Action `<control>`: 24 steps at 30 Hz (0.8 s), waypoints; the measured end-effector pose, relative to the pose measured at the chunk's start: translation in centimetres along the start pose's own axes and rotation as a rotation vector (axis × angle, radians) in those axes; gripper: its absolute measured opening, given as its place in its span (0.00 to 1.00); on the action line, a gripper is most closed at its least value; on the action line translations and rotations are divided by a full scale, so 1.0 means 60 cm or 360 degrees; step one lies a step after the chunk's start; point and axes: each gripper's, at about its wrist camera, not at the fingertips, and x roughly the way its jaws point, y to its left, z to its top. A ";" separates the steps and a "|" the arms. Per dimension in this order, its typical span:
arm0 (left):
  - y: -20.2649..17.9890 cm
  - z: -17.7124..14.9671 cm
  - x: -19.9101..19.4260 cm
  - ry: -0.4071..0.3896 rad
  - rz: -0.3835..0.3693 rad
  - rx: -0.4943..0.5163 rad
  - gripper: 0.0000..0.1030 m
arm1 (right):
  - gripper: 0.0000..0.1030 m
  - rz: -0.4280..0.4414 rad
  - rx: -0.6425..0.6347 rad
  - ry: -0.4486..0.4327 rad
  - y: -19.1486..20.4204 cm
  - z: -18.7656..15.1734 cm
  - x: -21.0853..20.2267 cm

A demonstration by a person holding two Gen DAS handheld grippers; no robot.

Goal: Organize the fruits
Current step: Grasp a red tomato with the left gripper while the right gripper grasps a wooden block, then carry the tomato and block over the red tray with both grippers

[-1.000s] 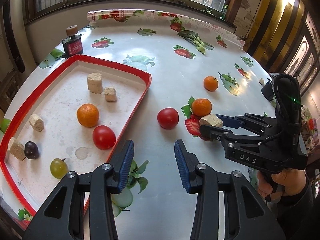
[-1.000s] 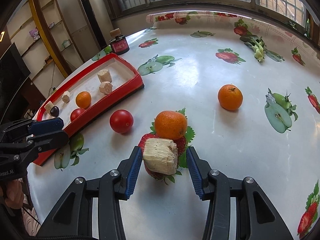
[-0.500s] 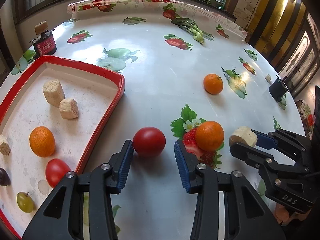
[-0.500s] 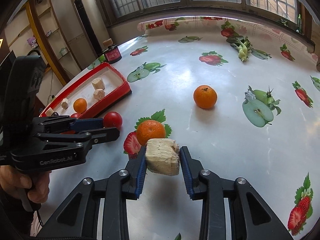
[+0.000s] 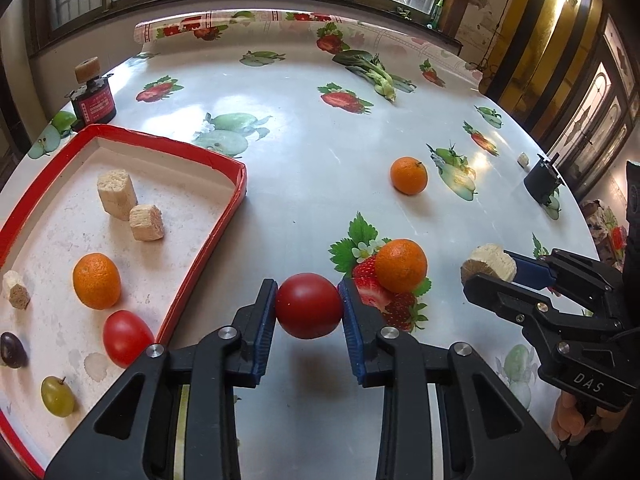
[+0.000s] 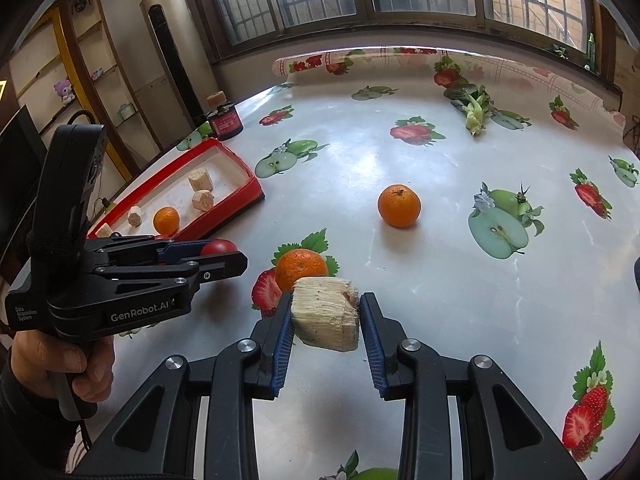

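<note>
My left gripper [image 5: 308,292] has its jaws closing, and both blue pads touch the sides of a red tomato [image 5: 309,312] on the table just right of the red tray [image 5: 224,236]. In the right wrist view the same gripper [image 6: 236,254] hides most of that tomato [image 6: 219,246]. My right gripper [image 6: 325,300] is shut on a beige fibrous chunk [image 6: 326,318], held above the table. One orange [image 5: 401,266] sits beside the tomato, another orange [image 5: 409,175] farther back. The tray holds an orange [image 5: 96,286], a tomato [image 5: 126,338], beige chunks and grapes.
A red jar with a cork on it [image 5: 94,98] stands behind the tray. A small black object [image 5: 542,178] sits near the table's right edge. A green leafy vegetable [image 5: 374,70] lies at the back. A hand [image 6: 60,364] grips the left tool.
My left gripper moved from beside the tray to the loose tomato and closed around it. The right gripper closed on the beige chunk and lifted it off the table.
</note>
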 end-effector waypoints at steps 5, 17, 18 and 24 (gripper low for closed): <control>0.009 -0.010 -0.032 -0.0039 0.0000 -0.0026 0.28 | 0.32 0.0012 -0.0028 -0.0014 0.018 0.003 -0.008; 0.046 -0.037 -0.089 -0.0103 0.0050 -0.0084 0.28 | 0.32 0.0068 -0.0098 -0.0018 0.066 0.012 -0.006; 0.050 -0.039 -0.093 -0.0110 0.0058 -0.0088 0.28 | 0.32 0.0073 -0.0104 -0.0019 0.071 0.013 -0.005; 0.075 -0.046 -0.111 -0.0137 0.0083 -0.0127 0.28 | 0.32 0.0092 -0.0147 -0.0018 0.099 0.018 -0.003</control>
